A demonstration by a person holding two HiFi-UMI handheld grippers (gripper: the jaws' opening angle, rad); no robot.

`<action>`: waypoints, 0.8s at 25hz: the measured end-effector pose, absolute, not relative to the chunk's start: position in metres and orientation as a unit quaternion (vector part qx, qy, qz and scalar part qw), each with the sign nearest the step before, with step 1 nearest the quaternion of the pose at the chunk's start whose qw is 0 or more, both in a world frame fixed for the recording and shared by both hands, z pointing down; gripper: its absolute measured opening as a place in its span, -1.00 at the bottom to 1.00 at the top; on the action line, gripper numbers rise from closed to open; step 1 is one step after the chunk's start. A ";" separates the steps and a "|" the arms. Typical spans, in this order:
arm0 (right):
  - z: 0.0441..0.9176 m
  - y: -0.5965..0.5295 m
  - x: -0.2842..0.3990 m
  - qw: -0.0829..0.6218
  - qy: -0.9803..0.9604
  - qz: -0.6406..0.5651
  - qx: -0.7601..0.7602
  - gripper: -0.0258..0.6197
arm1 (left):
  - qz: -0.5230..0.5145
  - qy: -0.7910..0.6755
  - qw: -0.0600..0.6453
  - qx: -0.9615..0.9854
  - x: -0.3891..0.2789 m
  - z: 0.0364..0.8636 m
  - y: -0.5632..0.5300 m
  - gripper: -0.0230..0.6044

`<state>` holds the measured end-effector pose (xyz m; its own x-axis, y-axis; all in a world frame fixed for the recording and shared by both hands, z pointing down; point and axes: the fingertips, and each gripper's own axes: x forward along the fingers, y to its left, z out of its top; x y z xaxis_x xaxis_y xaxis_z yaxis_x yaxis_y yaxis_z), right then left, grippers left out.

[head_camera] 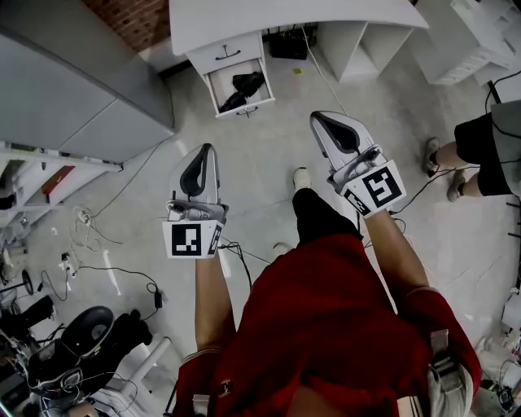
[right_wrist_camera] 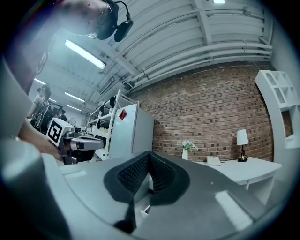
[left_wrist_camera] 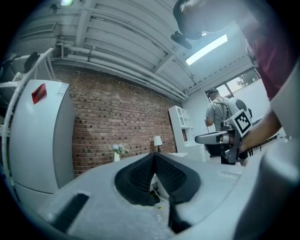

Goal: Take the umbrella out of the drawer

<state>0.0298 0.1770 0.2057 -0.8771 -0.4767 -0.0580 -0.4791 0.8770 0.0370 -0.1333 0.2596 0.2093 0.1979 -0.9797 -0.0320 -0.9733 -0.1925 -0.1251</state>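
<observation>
A black umbrella [head_camera: 242, 89] lies folded in the open lower drawer [head_camera: 262, 84] of a white desk [head_camera: 293, 16], at the top of the head view. Both grippers are held out level over the floor, well short of the drawer. My left gripper [head_camera: 205, 149] is shut with nothing in it; in its own view the dark pads [left_wrist_camera: 140, 176] meet at the tips. My right gripper [head_camera: 319, 118] is also shut and holds nothing, its pads [right_wrist_camera: 161, 173] pressed together. The right gripper [left_wrist_camera: 197, 139] shows in the left gripper view, and the left gripper [right_wrist_camera: 101, 139] in the right gripper view.
A grey cabinet [head_camera: 73, 89] stands at the left, a white shelf unit [head_camera: 468, 37] at the top right. Cables [head_camera: 106, 269] run over the floor at the lower left. Another person [head_camera: 480, 155] stands at the right edge. A lamp [right_wrist_camera: 242, 145] and a flower vase [right_wrist_camera: 185, 151] sit on the desktop.
</observation>
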 end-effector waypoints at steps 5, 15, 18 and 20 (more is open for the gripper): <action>0.217 0.083 0.017 0.034 0.968 0.022 -0.246 -0.88 | -0.058 0.635 0.056 -0.769 -0.145 0.228 0.174 -0.91; 0.259 -0.064 -0.003 0.000 0.977 -0.001 -0.215 -0.88 | -0.102 0.633 0.016 -0.767 -0.156 0.292 0.005 -0.91; 0.270 -0.093 -0.009 -0.006 0.978 -0.013 -0.210 -0.88 | -0.129 0.625 0.003 -0.769 -0.159 0.317 -0.024 -0.91; 0.279 -0.108 -0.015 -0.012 0.978 -0.020 -0.208 -0.88 | -0.129 0.621 0.005 -0.773 -0.161 0.327 -0.043 -0.91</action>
<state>-0.0149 -0.1075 0.2794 -0.9131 -0.4065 0.0310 -0.4074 0.9126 -0.0337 -0.1606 -0.0429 0.3265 0.1945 -0.9615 0.1940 -0.9590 -0.2280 -0.1683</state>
